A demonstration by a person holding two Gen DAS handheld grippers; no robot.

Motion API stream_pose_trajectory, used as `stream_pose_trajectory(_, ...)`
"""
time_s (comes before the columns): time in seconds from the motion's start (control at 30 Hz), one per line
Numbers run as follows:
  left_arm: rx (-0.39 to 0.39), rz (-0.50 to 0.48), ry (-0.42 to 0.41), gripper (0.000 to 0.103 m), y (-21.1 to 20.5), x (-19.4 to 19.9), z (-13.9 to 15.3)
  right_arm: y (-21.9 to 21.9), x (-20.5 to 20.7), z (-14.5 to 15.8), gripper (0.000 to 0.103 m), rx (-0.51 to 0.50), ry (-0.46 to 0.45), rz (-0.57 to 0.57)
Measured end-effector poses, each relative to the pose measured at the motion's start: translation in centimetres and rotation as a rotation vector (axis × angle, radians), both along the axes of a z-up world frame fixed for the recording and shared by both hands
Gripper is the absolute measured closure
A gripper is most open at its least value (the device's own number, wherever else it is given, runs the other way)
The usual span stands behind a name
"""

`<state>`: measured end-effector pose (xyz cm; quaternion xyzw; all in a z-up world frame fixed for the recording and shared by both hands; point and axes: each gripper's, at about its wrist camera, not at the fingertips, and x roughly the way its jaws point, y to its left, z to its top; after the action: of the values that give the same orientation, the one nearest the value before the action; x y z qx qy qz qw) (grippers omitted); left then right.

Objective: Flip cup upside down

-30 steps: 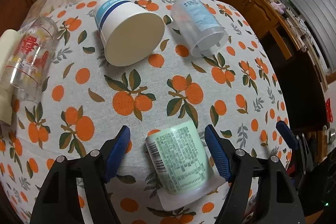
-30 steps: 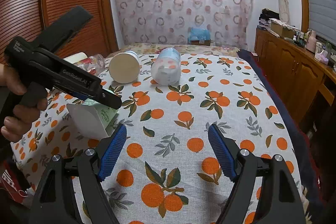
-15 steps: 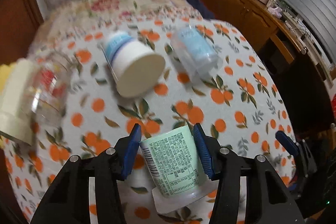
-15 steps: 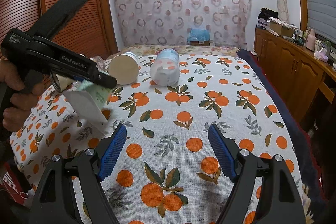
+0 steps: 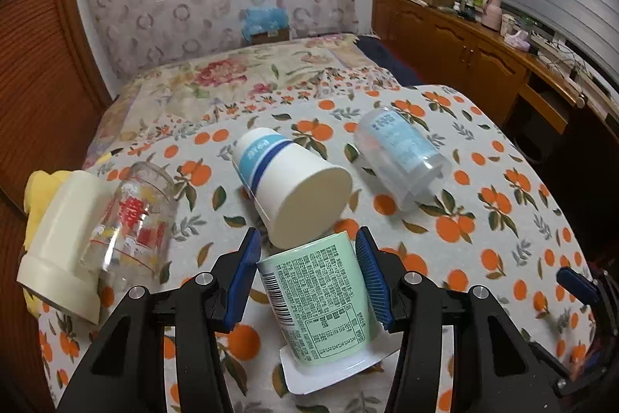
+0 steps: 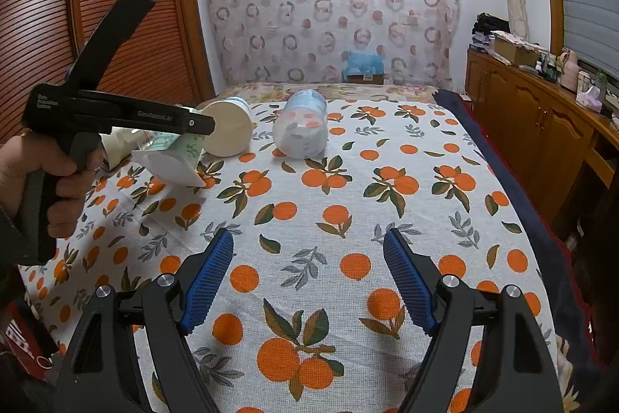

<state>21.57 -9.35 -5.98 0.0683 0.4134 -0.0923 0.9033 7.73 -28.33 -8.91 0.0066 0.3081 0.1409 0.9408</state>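
Green-labelled yoghurt cup (image 5: 323,300) clenched between the blue pads (image 5: 371,275) of the left gripper (image 5: 305,277), lifted off the orange-print tablecloth (image 6: 348,211) and carried tilted, wide flanged mouth toward the camera and downward, narrow base pointing toward the white paper cup (image 5: 294,188). Right gripper (image 6: 309,281) released, jaws spread wide over bare cloth, holding nothing.

Judged mid-flip: best finished by rolling the wrist until the flange faces squarely down, lowering until the whole rim meets the cloth, only then easing the squeeze; thin plastic, so light pressure enough.

Crowded beyond the yoghurt cup: white paper cup just ahead, clear tumbler with blue label (image 5: 400,157) to its right, printed glass (image 5: 129,223) and cream bottle (image 5: 58,246) to its left. Open cloth nearer than the paper cup and rightward; far cloth edge well apart
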Motion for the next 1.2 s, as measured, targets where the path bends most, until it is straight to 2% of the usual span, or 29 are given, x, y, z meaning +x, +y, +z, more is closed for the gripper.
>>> stream_pose_trajectory(0.43, 0.082, 0.01, -0.086, 0.054, 0.1, -1.4, -1.1, 0.0, 0.0, 0.0, 0.021, 0.001, -0.001, 0.0)
stream_pose_trajectory(0.7, 0.095, -0.012, -0.107, 0.055, 0.4, -4.7, -0.6, 0.0, 0.0, 0.0, 0.021, 0.0, -0.001, -0.001)
stream_pose_trajectory(0.9, 0.054, -0.041, -0.084, 0.059, 0.6, -6.7, -0.2, 0.0, -0.1, 0.0, 0.021, -0.002, 0.001, -0.003)
stream_pose_trajectory(1.17, 0.004, -0.021, -0.082, 0.059, 1.6, -7.8, -0.2, 0.0, 0.2, -0.1, 0.021, 0.005, 0.014, -0.01)
stream_pose_trajectory(1.2, -0.008, -0.016, -0.085, 0.056, 1.9, -8.0, -0.1, 0.0, 0.2, 0.0, 0.021, 0.005, 0.015, -0.009)
